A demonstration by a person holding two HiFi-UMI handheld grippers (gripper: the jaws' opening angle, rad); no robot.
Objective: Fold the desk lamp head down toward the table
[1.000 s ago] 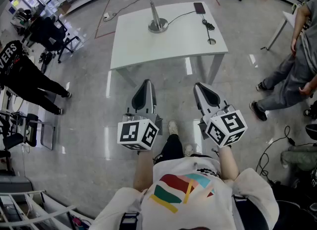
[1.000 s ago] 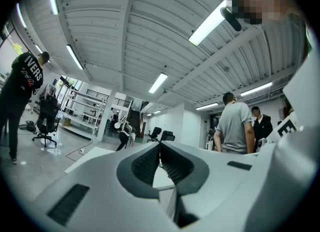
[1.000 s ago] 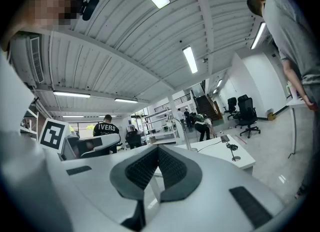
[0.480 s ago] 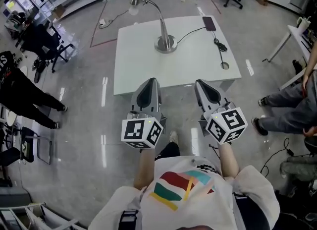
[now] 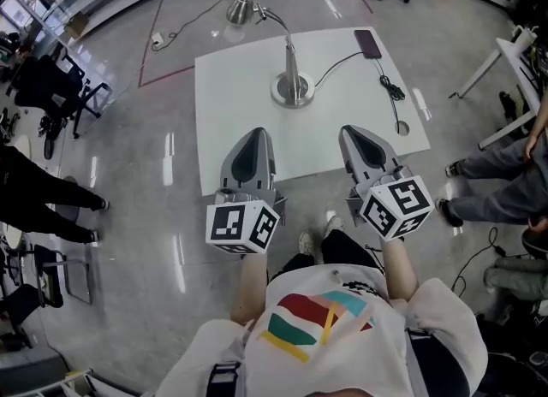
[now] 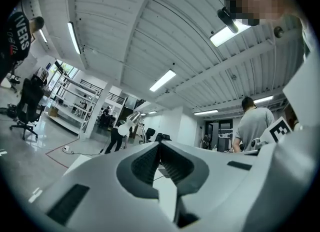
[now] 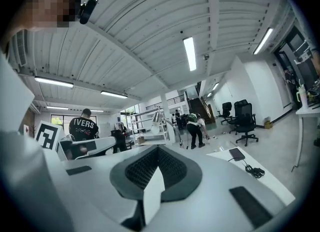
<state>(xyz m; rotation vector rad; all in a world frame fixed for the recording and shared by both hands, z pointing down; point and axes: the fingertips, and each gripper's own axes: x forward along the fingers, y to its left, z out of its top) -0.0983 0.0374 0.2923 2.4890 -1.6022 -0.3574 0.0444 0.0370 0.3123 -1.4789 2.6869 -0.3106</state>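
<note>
a person is holding two hand-held grippers level over the near edge of a white worktop (image 5: 235, 109). the left hand-held gripper (image 5: 253, 142) and right hand-held gripper (image 5: 360, 140) are each keeping jaws pressed together, pinching nothing. the lamp (image 5: 290, 55) is standing upright mid-worktop, well apart from both, head (image 5: 241, 10) arching past the far edge.

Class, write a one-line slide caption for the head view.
Left gripper and right gripper, both shut and empty, held before a white table carrying a desk lamp, cable and phone.
</note>
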